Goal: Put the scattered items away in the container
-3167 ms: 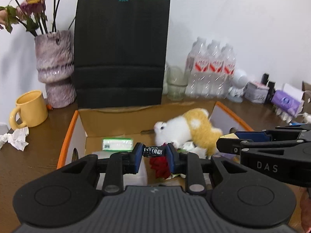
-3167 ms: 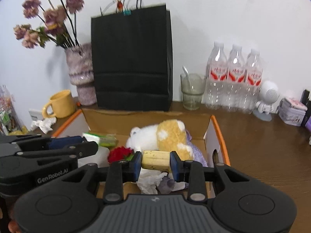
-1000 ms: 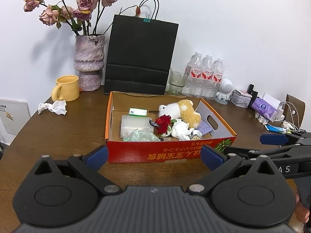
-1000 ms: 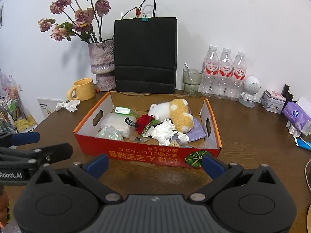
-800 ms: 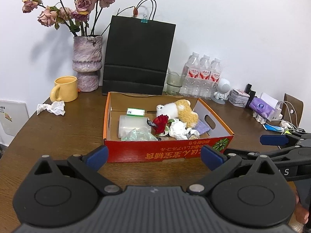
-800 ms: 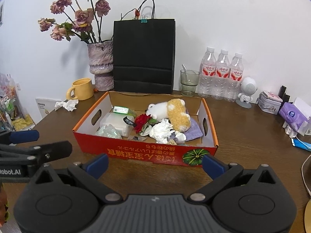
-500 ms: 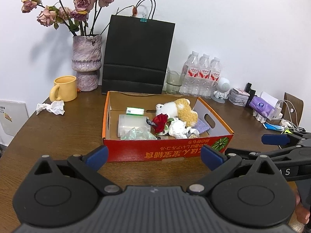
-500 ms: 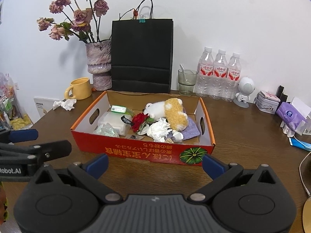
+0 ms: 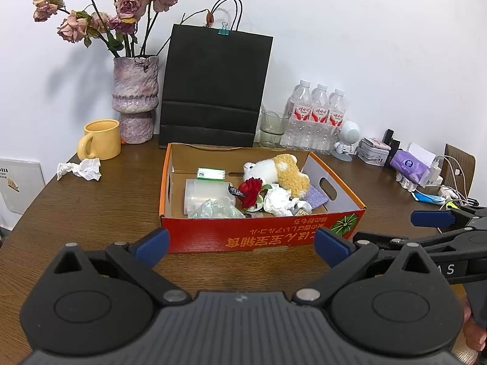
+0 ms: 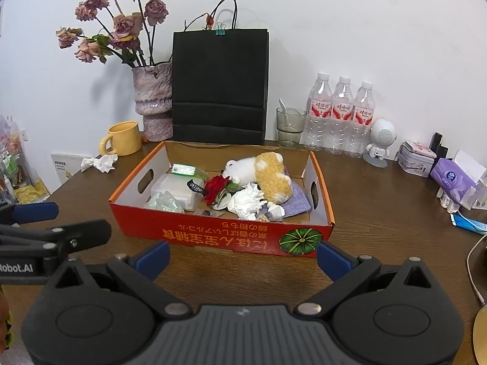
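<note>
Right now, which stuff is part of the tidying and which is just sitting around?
Tidying job: cardboard box, plush toy, red flower, crumpled tissue inside it.

Just lying about: yellow mug, black bag, water bottles, vase, loose tissue beside the mug, perhaps.

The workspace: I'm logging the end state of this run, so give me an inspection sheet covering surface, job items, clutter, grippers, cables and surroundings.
Surface: brown wooden table, no spills seen.
Job's things: cardboard box holds a plush toy, red flower, crumpled tissue, candy wrapper, green packet and a clear plastic container.
Clutter: a crumpled paper lies outside the box beside the yellow mug.
Grippers: left gripper and right gripper both open, empty, short of the box.
Cables: white cables at the table's right edge.
Surroundings: black paper bag, vase, three water bottles, glass, white wall.
</note>
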`<action>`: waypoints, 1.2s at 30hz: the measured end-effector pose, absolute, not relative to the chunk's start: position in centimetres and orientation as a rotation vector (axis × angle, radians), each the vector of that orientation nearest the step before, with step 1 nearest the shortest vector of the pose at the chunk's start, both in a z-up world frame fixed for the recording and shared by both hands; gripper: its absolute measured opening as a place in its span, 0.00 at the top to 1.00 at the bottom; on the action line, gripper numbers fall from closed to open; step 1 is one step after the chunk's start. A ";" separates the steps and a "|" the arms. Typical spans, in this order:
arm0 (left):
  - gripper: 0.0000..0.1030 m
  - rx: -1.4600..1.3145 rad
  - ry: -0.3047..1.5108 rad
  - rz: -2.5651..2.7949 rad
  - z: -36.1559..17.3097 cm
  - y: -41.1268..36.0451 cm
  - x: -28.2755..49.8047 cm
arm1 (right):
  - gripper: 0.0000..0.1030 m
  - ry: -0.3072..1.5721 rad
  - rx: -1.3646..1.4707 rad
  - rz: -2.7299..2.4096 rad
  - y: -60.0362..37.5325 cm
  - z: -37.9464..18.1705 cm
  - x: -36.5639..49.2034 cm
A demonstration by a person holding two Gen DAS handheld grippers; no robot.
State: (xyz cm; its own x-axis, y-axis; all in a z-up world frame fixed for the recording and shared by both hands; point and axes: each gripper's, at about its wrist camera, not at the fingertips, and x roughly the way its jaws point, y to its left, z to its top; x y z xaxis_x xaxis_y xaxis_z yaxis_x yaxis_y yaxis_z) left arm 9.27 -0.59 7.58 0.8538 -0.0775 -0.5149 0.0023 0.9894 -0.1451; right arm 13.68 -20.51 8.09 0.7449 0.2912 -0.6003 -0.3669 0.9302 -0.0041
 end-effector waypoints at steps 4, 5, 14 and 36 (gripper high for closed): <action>0.00 -0.140 0.545 -0.042 7.6 -0.6 9.2 | 0.00 0.636 -0.124 0.359 -20.6 8.1 13.6; 0.00 -0.139 0.542 -0.043 7.6 -0.6 9.2 | 0.00 0.636 -0.125 0.359 -20.6 8.1 13.6; 0.00 -0.133 0.538 -0.042 7.6 -0.7 9.2 | 0.00 0.632 -0.128 0.359 -20.7 8.1 13.6; 0.00 -0.123 0.543 -0.044 7.5 -0.8 9.2 | 0.00 0.627 -0.133 0.352 -20.9 8.0 13.6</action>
State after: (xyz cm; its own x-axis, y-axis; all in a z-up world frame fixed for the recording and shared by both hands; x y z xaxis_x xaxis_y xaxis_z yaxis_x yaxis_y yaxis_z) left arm 9.21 -0.75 7.52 0.8552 -0.0739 -0.5130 0.0088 0.9917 -0.1282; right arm 13.59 -20.86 7.98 0.7525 0.2819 -0.5952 -0.3614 0.9323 -0.0154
